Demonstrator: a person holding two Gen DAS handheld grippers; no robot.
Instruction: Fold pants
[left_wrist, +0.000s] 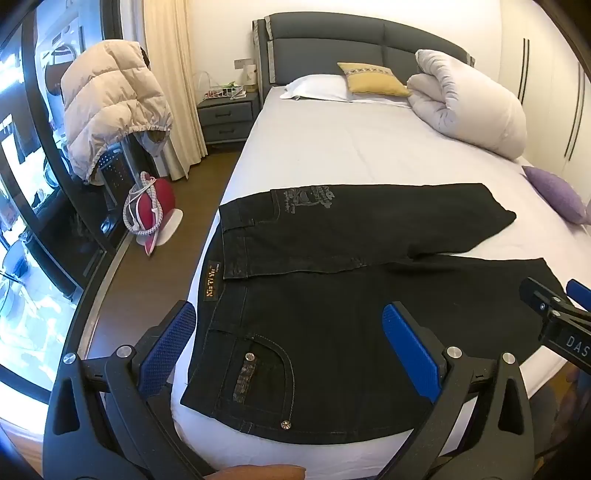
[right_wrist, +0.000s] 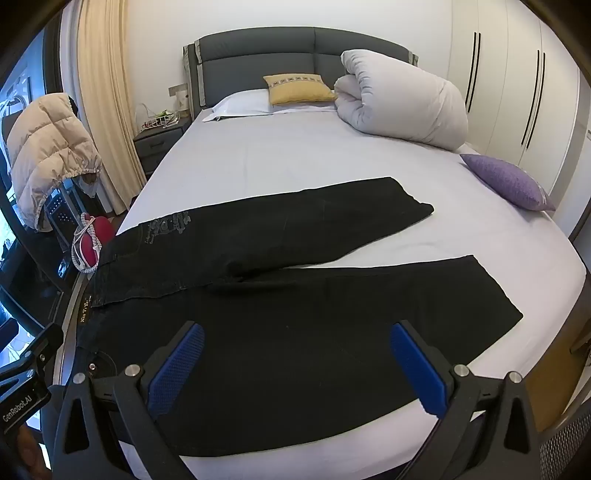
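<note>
Black jeans lie flat on the bed, waistband at the left edge, both legs spread apart toward the right. In the right wrist view the jeans show both leg ends. My left gripper is open and empty, hovering above the waist and back pocket. My right gripper is open and empty, above the near leg's thigh. The right gripper's tip also shows in the left wrist view, near the near leg's hem.
A rolled white duvet, a yellow cushion and a white pillow lie at the headboard. A purple cushion sits at the bed's right edge. A puffer jacket and a red iron stand left of the bed.
</note>
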